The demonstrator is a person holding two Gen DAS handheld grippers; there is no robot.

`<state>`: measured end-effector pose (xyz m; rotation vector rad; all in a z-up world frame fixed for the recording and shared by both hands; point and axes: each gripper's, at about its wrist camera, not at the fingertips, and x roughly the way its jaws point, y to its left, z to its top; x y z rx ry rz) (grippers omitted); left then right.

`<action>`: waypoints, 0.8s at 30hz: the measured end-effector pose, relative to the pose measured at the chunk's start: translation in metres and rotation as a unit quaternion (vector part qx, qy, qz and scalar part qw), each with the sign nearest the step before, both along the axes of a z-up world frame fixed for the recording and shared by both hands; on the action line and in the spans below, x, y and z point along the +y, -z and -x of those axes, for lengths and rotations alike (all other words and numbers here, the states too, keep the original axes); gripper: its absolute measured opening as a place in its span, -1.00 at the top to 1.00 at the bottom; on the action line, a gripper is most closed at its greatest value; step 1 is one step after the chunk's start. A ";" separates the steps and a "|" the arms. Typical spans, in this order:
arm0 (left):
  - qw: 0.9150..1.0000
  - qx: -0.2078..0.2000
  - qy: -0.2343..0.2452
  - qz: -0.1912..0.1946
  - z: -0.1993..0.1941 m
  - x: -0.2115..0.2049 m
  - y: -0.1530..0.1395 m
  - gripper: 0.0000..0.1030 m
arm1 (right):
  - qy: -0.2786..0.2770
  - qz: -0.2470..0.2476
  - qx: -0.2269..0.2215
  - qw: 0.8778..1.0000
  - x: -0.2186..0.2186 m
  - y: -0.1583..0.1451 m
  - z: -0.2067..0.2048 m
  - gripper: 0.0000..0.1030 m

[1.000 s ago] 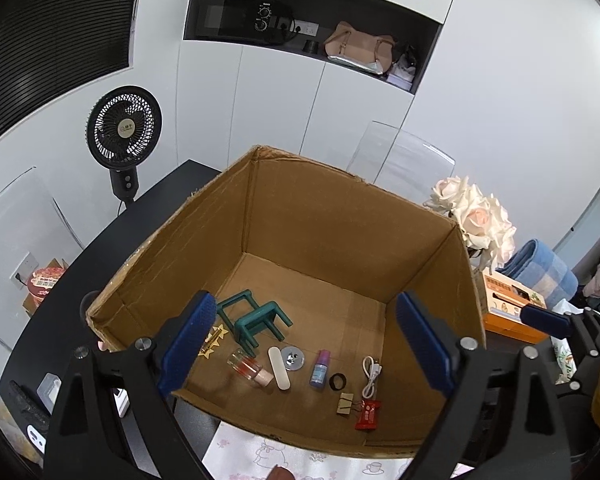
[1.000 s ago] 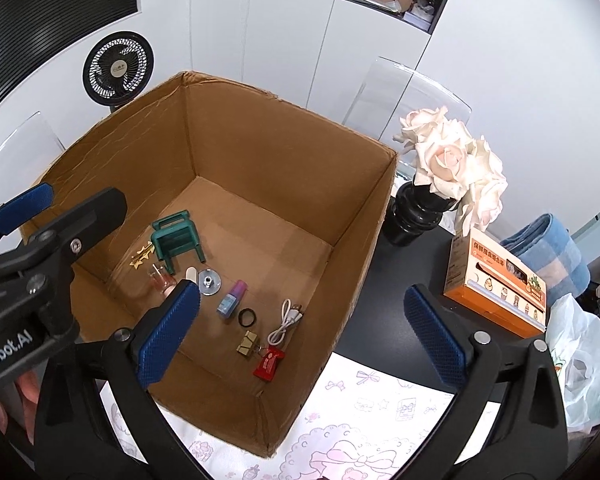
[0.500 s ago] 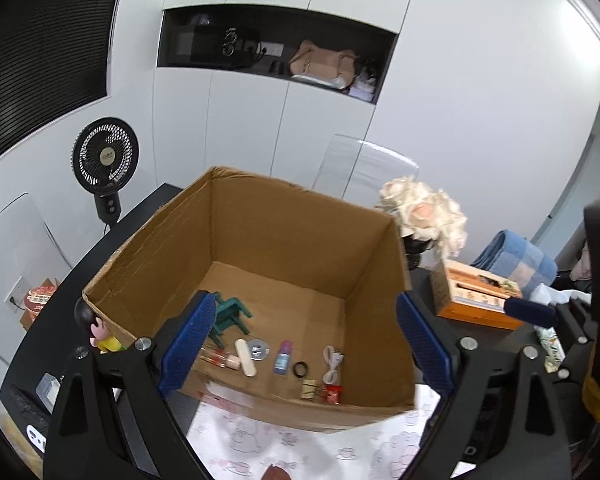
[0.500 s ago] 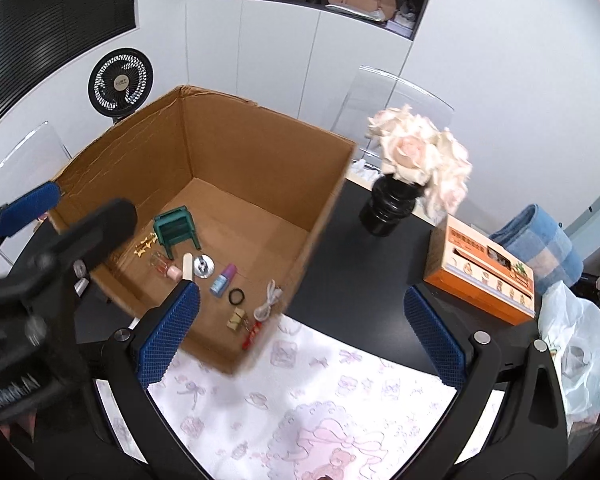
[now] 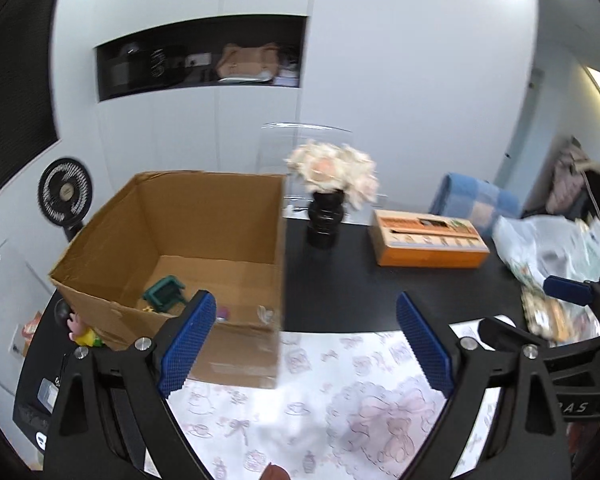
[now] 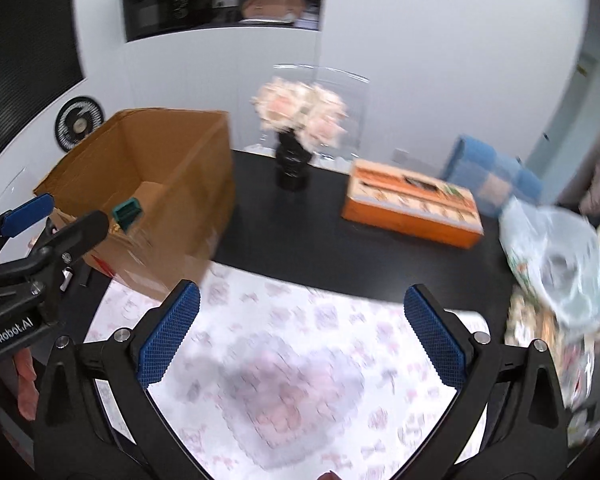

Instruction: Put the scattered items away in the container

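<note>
An open cardboard box (image 5: 220, 216) (image 6: 172, 184) stands on the left of the black table. Inside it I see a small green stool (image 5: 164, 294) (image 6: 127, 211) and a few small items near the front wall, mostly hidden. My left gripper (image 5: 302, 344) is open and empty, held above the patterned mat in front of the box's right corner. My right gripper (image 6: 300, 336) is open and empty too, over the white and pink mat (image 6: 284, 368), to the right of the box. The left gripper's fingers (image 6: 28, 210) show at the left edge of the right wrist view.
A black vase of pale roses (image 5: 332, 196) (image 6: 296, 136) stands behind the mat. An orange carton (image 5: 426, 238) (image 6: 412, 204), a blue cloth roll (image 5: 476, 200) and a plastic bag (image 5: 556, 248) (image 6: 560, 264) lie right. A fan (image 5: 64, 194) and a small figure (image 5: 80, 326) sit left of the box.
Both grippers have pulled back and swung right, away from above the box. The box now sits at the left and the mat fills the foreground. Both views are motion-blurred.
</note>
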<state>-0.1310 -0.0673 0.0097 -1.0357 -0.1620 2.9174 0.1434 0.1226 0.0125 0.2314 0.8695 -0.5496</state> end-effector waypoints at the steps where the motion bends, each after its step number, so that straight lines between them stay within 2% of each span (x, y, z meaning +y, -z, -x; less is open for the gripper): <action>1: 1.000 0.001 0.011 0.008 -0.004 0.012 0.000 -0.76 | 0.009 -0.006 -0.002 1.000 -0.003 0.004 0.014 -1.00; 4: 0.999 0.001 0.039 0.024 -0.013 0.039 0.000 -0.76 | 0.038 -0.027 -0.011 0.999 -0.012 0.015 0.054 -1.00; 10: 0.996 -0.011 0.078 0.048 -0.023 0.077 0.014 -0.76 | 0.084 -0.043 -0.041 0.995 -0.029 0.028 0.103 -1.00; 14: 0.995 -0.028 0.070 0.061 -0.027 0.083 0.033 -0.76 | 0.098 -0.046 -0.032 0.994 -0.034 0.040 0.119 -1.00; 20: 0.993 -0.052 0.088 0.065 -0.042 0.098 0.061 -0.76 | 0.118 -0.066 -0.028 0.990 -0.032 0.059 0.139 -1.00; 24: 0.993 -0.058 0.088 0.059 -0.049 0.102 0.065 -0.76 | 0.106 -0.066 -0.022 0.992 -0.022 0.065 0.138 -1.00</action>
